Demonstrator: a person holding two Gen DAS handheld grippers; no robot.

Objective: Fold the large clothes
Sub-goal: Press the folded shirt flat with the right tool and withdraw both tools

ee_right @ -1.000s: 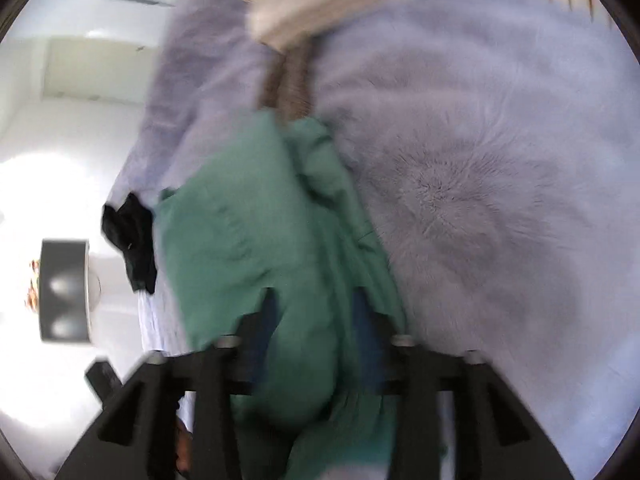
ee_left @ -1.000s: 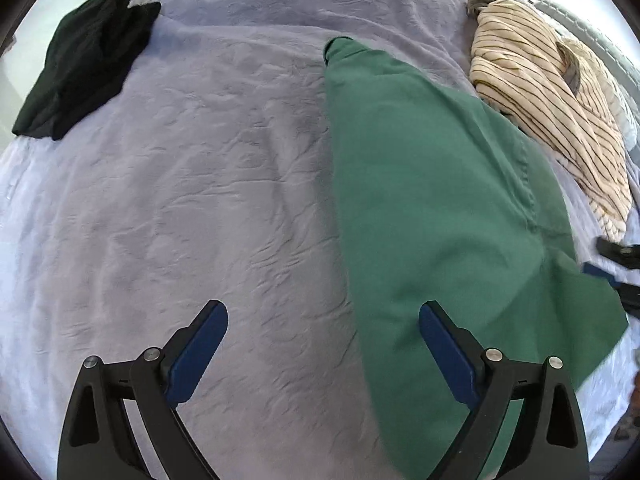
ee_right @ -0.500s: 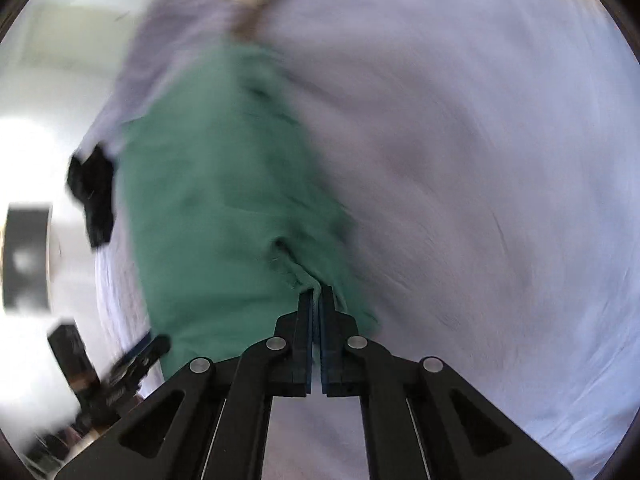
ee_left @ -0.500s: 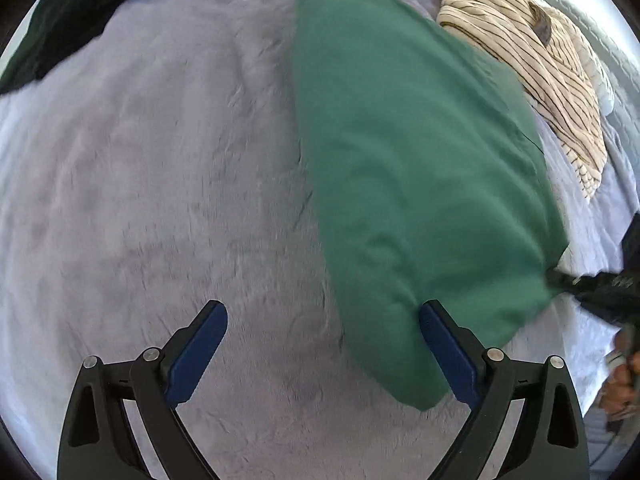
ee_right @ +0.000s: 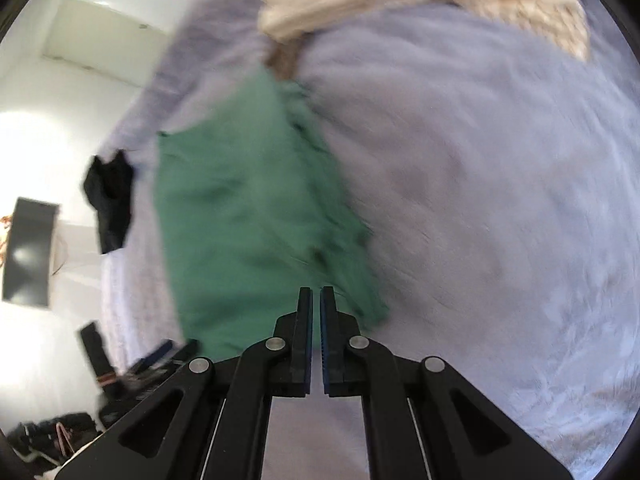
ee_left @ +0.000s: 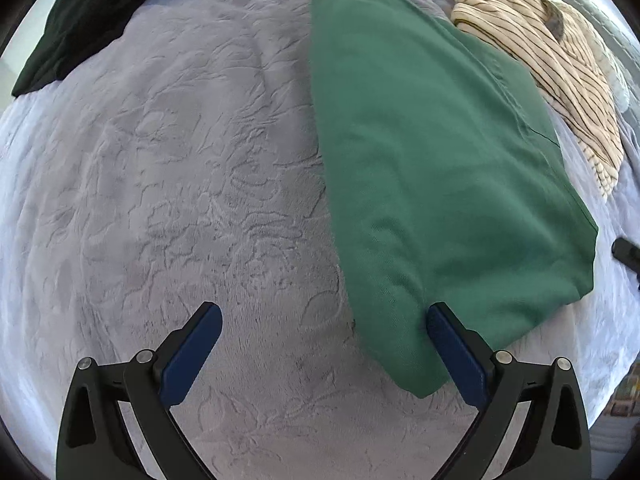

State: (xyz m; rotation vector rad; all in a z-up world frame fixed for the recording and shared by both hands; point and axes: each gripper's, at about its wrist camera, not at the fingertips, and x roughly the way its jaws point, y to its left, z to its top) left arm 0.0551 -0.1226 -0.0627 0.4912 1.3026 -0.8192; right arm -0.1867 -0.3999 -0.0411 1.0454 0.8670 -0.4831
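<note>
Currently the landmark is the green garment (ee_left: 432,168), folded into a long panel on the grey bedspread (ee_left: 180,200).

Left of it, at the far corner of the bed: a black garment (ee_left: 84,20), well apart, no obstruction. Bare bedspread lies between the two.

The left gripper (ee_left: 324,344) hangs over the garment's near end, jaws spread wide, nothing between the pads; its right pad sits just over the near left edge of the green cloth. The jaws have just been opening.

The right gripper (ee_right: 316,312) has its jaws closed almost together. In the blurred right wrist view they appear empty, with the green cloth lying beyond and beneath the tips; no pinch is evident.

Judgement: the next fold needs both near corners taken. Pinch all layers at the edge, not the top ply alone, lift evenly, and keep the bedspread pile out of the grip.

Right of the green garment: a striped cream garment (ee_left: 560,60), close to its far edge. Fold away from it so the two do not catch.
</note>
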